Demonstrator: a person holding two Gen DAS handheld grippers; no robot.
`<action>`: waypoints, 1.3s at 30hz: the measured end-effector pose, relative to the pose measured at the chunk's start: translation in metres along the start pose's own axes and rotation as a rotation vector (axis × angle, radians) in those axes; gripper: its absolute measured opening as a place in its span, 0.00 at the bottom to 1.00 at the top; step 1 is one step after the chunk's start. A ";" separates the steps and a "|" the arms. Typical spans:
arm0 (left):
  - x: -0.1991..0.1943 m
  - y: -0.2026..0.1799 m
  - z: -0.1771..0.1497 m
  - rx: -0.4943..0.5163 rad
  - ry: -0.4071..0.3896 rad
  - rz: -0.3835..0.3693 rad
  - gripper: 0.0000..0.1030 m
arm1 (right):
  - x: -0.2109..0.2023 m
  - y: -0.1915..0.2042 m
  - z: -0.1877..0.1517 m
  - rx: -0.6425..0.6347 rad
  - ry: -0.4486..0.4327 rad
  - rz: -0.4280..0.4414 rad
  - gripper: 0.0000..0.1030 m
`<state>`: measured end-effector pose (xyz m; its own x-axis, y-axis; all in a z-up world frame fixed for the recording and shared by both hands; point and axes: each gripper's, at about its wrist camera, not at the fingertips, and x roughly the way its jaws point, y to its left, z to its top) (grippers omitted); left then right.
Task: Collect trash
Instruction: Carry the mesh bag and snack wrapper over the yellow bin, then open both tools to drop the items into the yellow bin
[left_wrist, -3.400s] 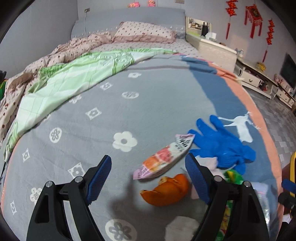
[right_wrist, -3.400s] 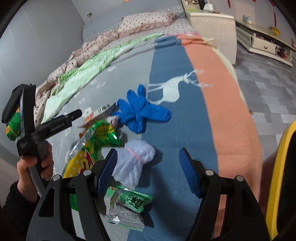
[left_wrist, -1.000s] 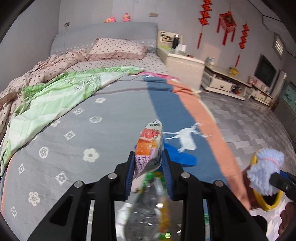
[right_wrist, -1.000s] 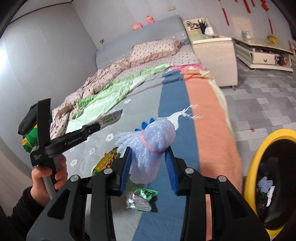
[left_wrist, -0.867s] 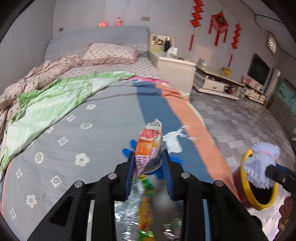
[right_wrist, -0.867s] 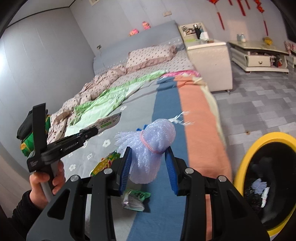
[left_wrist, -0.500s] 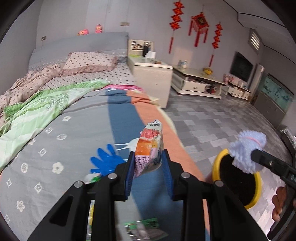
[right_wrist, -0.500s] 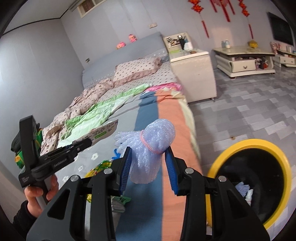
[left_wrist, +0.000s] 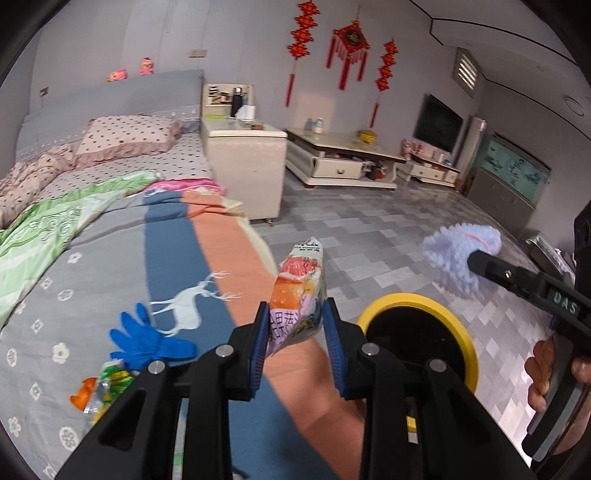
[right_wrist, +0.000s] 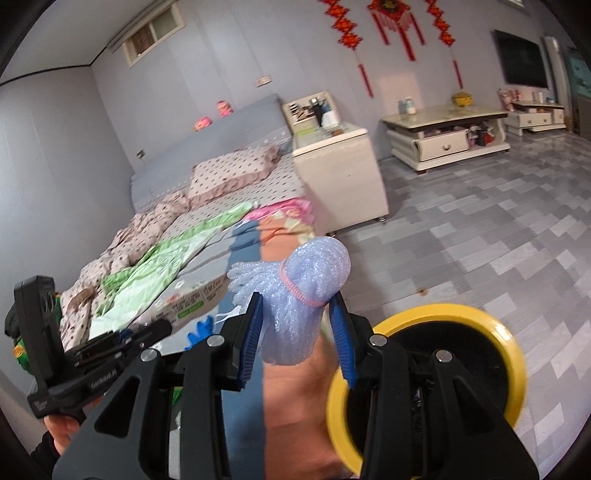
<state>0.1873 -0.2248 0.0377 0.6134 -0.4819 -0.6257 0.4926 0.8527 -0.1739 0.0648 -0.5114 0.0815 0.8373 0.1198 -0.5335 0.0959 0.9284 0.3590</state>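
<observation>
Left wrist view shows the left gripper (left_wrist: 295, 332) pinching a snack wrapper (left_wrist: 299, 291) and the right gripper (right_wrist: 297, 332) clamping a foam net (right_wrist: 303, 295), both raised beside the bed toward the yellow-rimmed bin (left_wrist: 417, 332), apparently so each can drop in.

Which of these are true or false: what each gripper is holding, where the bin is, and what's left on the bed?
1. The left gripper is shut on a snack packet. True.
2. The right gripper is open and holds nothing. False: it is shut on a foam net bundle.
3. The yellow-rimmed bin stands on the floor beside the bed. True.
4. The blue glove is already in the bin. False: it lies on the bed.
5. An orange peel lies on the bed. True.
</observation>
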 end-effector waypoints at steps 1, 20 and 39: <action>0.003 -0.005 0.000 0.003 0.003 -0.008 0.27 | -0.002 -0.006 0.003 0.007 -0.004 -0.008 0.34; 0.067 -0.104 -0.020 0.134 0.098 -0.122 0.27 | -0.006 -0.114 0.001 0.121 0.005 -0.142 0.35; 0.114 -0.136 -0.062 0.160 0.197 -0.179 0.30 | 0.035 -0.174 -0.032 0.207 0.082 -0.212 0.41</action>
<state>0.1520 -0.3827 -0.0571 0.3846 -0.5596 -0.7342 0.6823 0.7080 -0.1822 0.0601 -0.6572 -0.0237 0.7413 -0.0327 -0.6704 0.3781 0.8456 0.3769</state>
